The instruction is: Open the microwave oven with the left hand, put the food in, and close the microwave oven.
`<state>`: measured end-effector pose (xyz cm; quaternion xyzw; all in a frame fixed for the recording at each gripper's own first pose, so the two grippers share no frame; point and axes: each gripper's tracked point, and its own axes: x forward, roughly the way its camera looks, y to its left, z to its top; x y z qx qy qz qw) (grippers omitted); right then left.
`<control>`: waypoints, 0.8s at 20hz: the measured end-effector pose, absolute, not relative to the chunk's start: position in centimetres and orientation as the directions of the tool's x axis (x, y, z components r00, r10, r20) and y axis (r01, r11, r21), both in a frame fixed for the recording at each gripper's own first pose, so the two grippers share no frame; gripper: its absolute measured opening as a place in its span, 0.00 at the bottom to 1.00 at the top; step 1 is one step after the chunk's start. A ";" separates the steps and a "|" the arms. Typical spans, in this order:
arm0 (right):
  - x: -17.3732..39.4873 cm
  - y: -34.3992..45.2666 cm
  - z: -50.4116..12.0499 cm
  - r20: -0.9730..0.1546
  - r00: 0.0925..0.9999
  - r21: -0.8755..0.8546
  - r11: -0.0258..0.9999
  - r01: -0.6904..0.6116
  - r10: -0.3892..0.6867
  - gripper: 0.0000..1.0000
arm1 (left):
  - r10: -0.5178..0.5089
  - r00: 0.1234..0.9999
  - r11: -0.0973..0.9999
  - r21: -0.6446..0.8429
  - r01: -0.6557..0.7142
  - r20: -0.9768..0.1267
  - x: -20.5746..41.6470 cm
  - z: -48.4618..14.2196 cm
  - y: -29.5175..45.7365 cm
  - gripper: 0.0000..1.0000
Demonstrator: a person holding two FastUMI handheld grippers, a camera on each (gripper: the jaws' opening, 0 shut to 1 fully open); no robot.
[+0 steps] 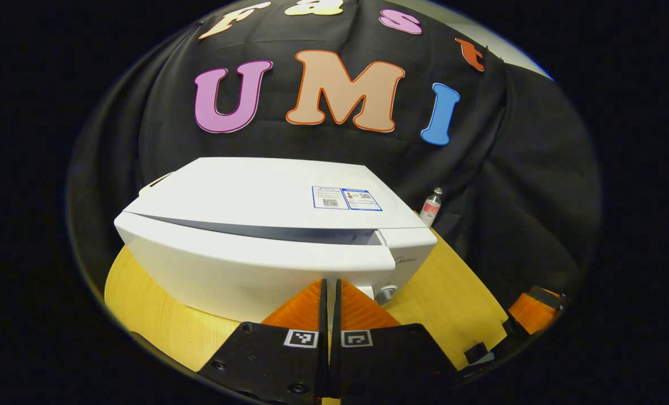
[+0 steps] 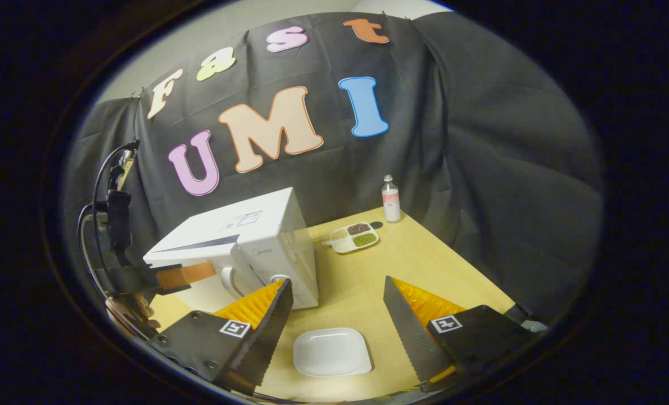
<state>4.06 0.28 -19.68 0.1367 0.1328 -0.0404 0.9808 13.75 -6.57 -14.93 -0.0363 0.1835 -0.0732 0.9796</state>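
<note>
The left gripper [image 1: 330, 292] was seen with its two orange fingers [image 1: 303, 312] brought together, only a thin slit left between them and nothing held. It was pointed at the front of the microwave [image 1: 267, 225], close to the door's right edge, where a white knob [image 1: 387, 293] was partly visible beside the fingers. Whether the tips were touching the door could not be told. The door appeared ajar, a dark gap being shown along its top edge. The microwave was placed on a wooden table [image 1: 452, 292], and a small bottle [image 1: 431, 206] was stood behind it near the cloth wall.

The right gripper [image 2: 337, 287] was held wide open above the table [image 2: 424, 253], nothing being gripped. A white plate [image 2: 331, 352] was lain on the table below and between its fingers [image 2: 256, 306]. Farther back, a divided dish [image 2: 353, 237] with three fillings was set to the right of the microwave [image 2: 256, 242], with the bottle [image 2: 390, 198] just behind it. The left gripper [image 2: 177, 275] was seen at the microwave's front, a hand [image 2: 135, 315] being partly shown below it.
</note>
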 end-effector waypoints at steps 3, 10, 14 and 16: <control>4.0 0.7 -20.1 -0.284 0.958 0.254 0.961 0.111 -0.035 1.00 | -0.139 0.927 0.989 -0.090 0.115 -0.347 14.5 -14.6 -6.3 0.01; 4.4 1.5 -20.3 -0.299 0.954 0.213 0.975 0.066 0.000 1.00 | -0.131 0.933 0.988 -0.116 0.097 -0.334 14.7 -14.4 -6.3 0.01; 4.9 1.7 -20.7 -0.312 0.950 0.194 0.980 0.053 0.010 1.00 | -0.118 0.938 0.989 -0.127 0.080 -0.327 15.0 -14.1 -6.1 0.01; 4.8 1.7 -20.6 -0.310 0.951 0.181 0.982 0.046 0.013 1.00 | -0.114 0.938 0.988 -0.133 0.074 -0.326 15.2 -14.1 -6.0 0.01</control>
